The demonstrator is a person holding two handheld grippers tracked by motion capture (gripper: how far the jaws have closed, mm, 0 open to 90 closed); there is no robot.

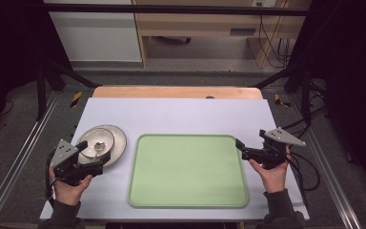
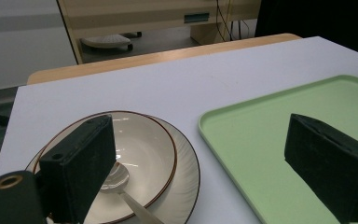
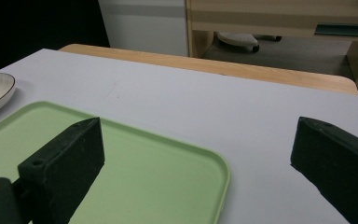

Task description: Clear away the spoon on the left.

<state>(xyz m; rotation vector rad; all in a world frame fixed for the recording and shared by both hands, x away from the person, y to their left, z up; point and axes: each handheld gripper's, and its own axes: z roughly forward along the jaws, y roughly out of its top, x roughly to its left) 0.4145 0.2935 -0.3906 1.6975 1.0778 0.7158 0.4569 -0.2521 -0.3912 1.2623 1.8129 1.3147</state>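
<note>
A cream bowl (image 1: 95,138) with a brown rim sits on a ribbed cream plate (image 1: 119,140) at the left of the table. A metal spoon (image 1: 98,147) lies in the bowl. An empty light green tray (image 1: 188,168) takes the middle. My left gripper (image 1: 95,156) hovers at the plate's near edge, open with nothing between its jaws. In the left gripper view its left jaw overlaps the bowl (image 2: 142,147) and spoon (image 2: 114,179), and its right jaw is over the tray (image 2: 261,140). My right gripper (image 1: 242,147) is open and empty at the tray's right rim (image 3: 221,175).
A white sheet (image 1: 181,114) covers the table, with a wooden strip (image 1: 176,92) showing at the far edge. Black frame posts stand at both sides. Cables (image 1: 310,167) trail off the right side. Wooden furniture (image 1: 195,24) stands on the floor beyond.
</note>
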